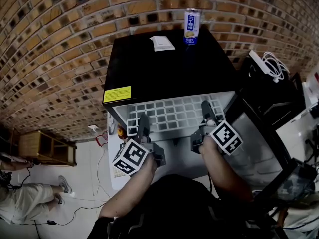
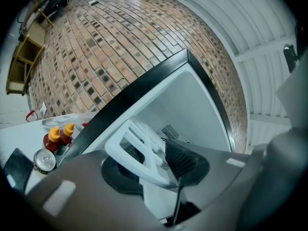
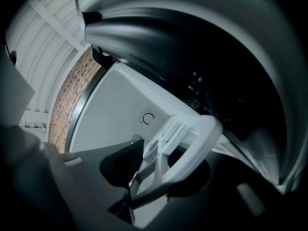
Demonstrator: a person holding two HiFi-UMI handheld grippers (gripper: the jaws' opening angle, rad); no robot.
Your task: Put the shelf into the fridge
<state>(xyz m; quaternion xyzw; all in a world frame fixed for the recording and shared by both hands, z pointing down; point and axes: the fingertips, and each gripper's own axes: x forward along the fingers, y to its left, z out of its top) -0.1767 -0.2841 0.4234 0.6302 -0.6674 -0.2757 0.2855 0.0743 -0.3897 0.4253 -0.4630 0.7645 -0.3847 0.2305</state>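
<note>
- A yellow label (image 1: 117, 94) sat on the front left corner of the black fridge (image 1: 169, 68); its print was too small to read.
- A blue-and-white can (image 1: 192, 27) printed with Chinese characters stood at the back of the fridge top, near a flat white square piece (image 1: 162, 43).
- The shelf (image 1: 174, 111) was a white plastic grid of square openings inside a thicker, rounded rim.
- It lay level, its rear part inside the open fridge and its front edge jutting toward the person.
- The left gripper (image 1: 143, 118) was clamped on the front rim near the left corner.
- The right gripper (image 1: 206, 106) pinched the same rim near the right corner.
- Two red sauce bottles (image 2: 60, 136) with yellow caps stood left of the fridge.
</note>
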